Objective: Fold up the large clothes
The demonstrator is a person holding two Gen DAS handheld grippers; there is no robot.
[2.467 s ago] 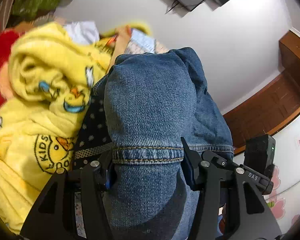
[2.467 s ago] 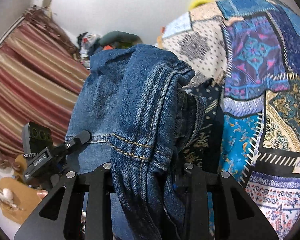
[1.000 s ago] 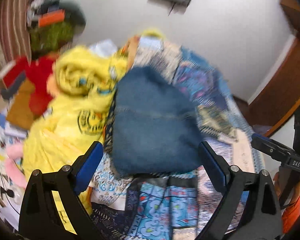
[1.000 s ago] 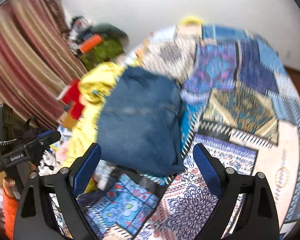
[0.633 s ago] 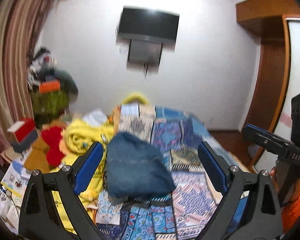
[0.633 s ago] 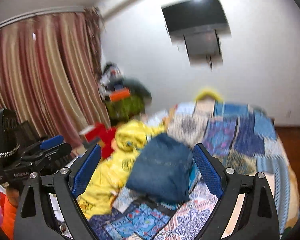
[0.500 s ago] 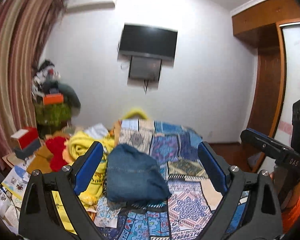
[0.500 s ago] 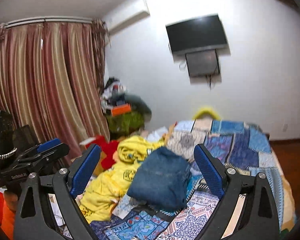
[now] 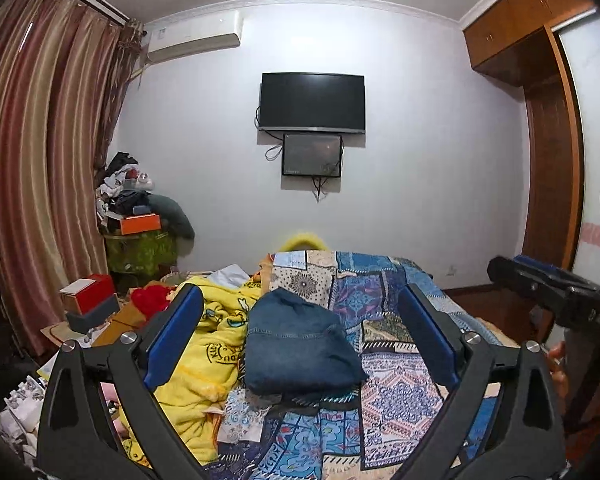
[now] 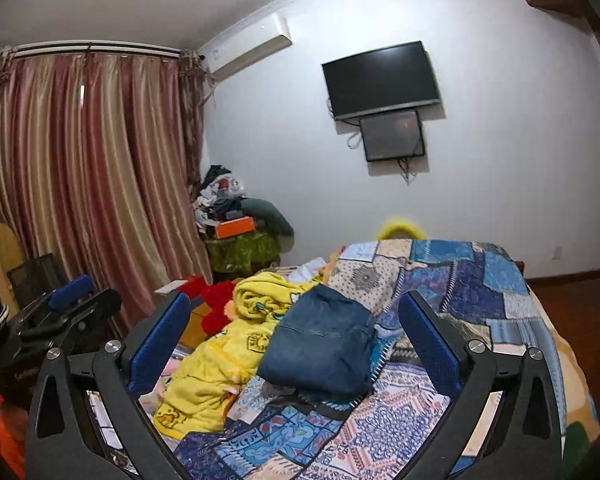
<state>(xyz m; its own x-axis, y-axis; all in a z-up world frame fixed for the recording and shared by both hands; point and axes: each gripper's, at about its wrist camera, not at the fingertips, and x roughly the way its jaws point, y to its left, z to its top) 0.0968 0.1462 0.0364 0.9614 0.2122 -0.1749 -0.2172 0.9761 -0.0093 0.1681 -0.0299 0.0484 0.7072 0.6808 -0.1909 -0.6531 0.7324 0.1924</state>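
Folded jeans lie on the bed, and both grippers are spread wide and hold nothing.

The folded blue jeans (image 9: 300,346) (image 10: 324,350) sit on the patchwork quilt (image 9: 396,376) (image 10: 472,280), near the bed's left edge. A yellow duck blanket (image 9: 204,360) (image 10: 228,352) lies bunched up just beside them, touching their left side. The left gripper (image 9: 300,340) is well back from the jeans, blue pads far apart. The right gripper (image 10: 296,340) is the same. A black TV (image 9: 312,102) hangs on the far wall.
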